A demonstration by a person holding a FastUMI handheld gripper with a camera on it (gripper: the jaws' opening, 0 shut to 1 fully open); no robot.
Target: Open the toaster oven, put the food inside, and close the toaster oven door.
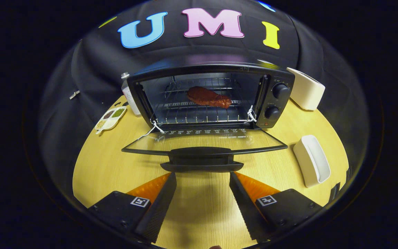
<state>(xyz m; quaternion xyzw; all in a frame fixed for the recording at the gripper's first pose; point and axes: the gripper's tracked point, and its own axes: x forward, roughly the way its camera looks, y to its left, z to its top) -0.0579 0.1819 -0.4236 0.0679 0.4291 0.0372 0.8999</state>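
At centre frame the food (208, 97) lies on the toaster oven (212, 97) rack, while the empty, spread gripper (202, 183) faces the stiff, hinged door's handle (201, 162), best lifted from beneath

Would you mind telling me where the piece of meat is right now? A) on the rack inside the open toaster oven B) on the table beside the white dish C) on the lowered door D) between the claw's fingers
A: the meat lies on the rack inside the toaster oven, its door lowered; the open claw holds nothing.
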